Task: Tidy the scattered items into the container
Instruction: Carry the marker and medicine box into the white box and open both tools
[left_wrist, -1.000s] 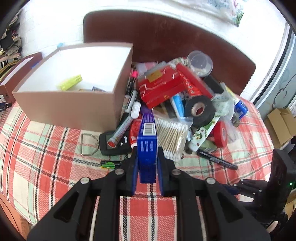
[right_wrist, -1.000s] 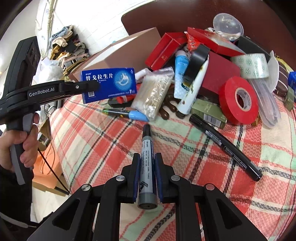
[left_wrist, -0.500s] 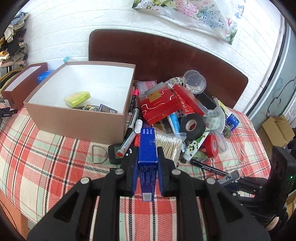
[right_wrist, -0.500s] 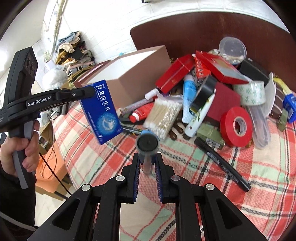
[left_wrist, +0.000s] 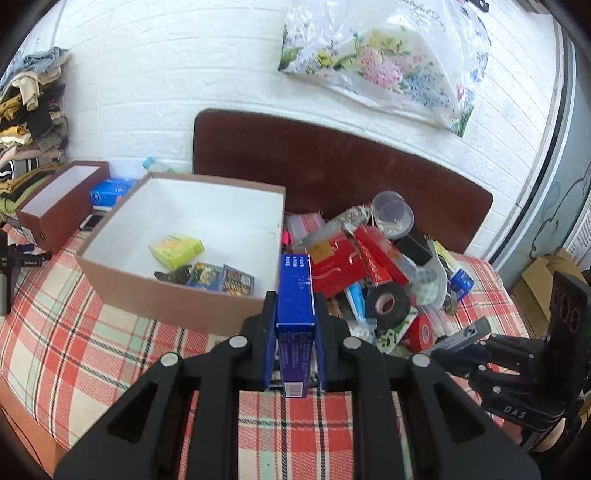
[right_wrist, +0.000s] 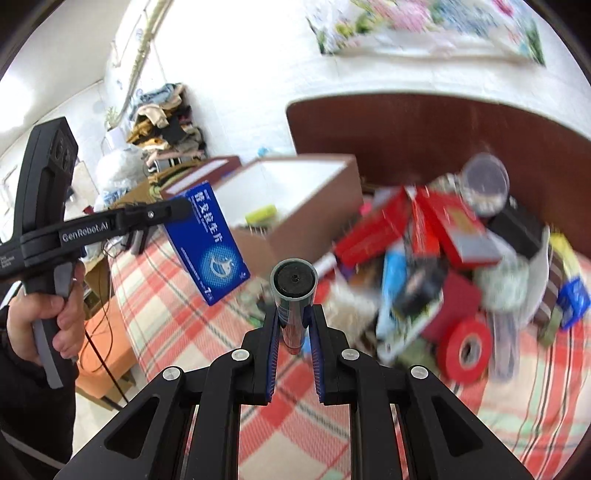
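Left gripper (left_wrist: 294, 343) clamped on one blue medicine box (left_wrist: 295, 314), held on its narrow edge so the pads squeeze the two broad faces, long side running out ahead of the jaws; seen from the right wrist, hanging tilted off the fingertips (right_wrist: 181, 208), printed face outward. Right gripper (right_wrist: 293, 332) closed on one grey marker (right_wrist: 293, 295), barrel pointing straight out between the jaws with its round end toward the lens, probably gripped along the barrel to keep it from rolling. Both loads lifted clear of the checked tablecloth (left_wrist: 74, 332), likely to pass over the wall of the open cardboard box (left_wrist: 177, 295), just ahead and left of the left jaws. Inside it: one yellow-green packet (left_wrist: 176, 250) and two small dark printed packs (left_wrist: 221, 278) beside a dark item too small to name. Pile of clutter (left_wrist: 376, 273) ahead and right of the left jaws, still to be cleared: two rolls of tape told apart, one black (left_wrist: 386, 304), one red (left_wrist: 421, 332); at least two red cartons (left_wrist: 343, 258); one clear round tub (left_wrist: 393, 216). A second, narrower brown box (left_wrist: 59, 206) far left of the jaws.
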